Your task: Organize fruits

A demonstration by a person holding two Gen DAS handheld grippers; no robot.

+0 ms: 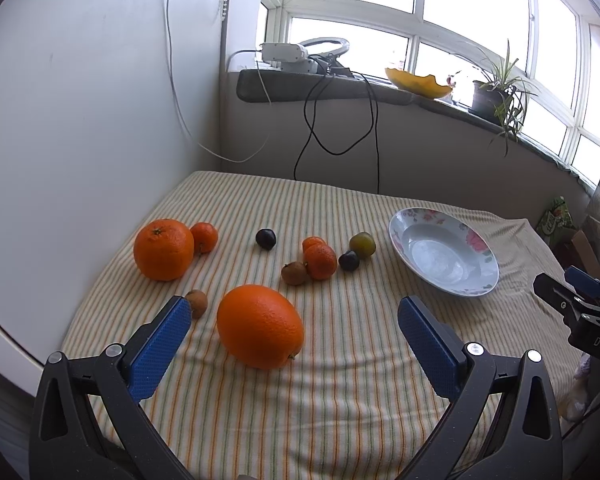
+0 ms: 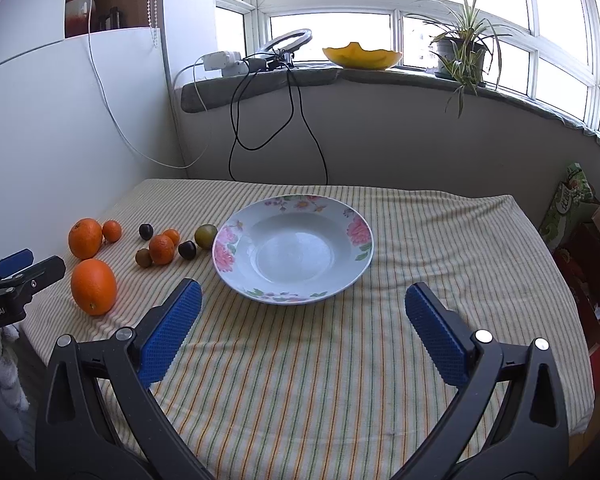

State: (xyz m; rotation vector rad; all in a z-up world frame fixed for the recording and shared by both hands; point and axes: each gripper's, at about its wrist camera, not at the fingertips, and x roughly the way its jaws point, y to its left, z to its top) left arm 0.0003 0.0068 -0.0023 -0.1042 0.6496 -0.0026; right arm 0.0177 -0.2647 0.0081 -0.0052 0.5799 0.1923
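Note:
A floral white plate point(image 2: 360, 236) point(image 1: 480, 248) lies bare on the striped tablecloth. Left of it the fruit is scattered: two big oranges point(image 1: 260, 326) point(image 1: 164, 249), small tangerines point(image 1: 320, 261) point(image 1: 204, 236), dark plums point(image 1: 266, 238) point(image 1: 348, 260), a greenish plum point(image 1: 362, 245) and brown fruits point(image 1: 294, 273) point(image 1: 197, 302). My left gripper point(image 1: 294, 312) is open, with the near orange lying between and just beyond its blue pads. Just short of the plate, my right gripper point(image 2: 302, 300) hovers open and holds nothing.
A white panel point(image 1: 80, 100) walls the table's left side. Behind the table run a grey sill with cables point(image 2: 268, 120), a yellow bowl point(image 2: 362, 56) and a potted plant point(image 2: 460, 52). Boxes and a green packet point(image 2: 568, 204) stand beyond the right edge.

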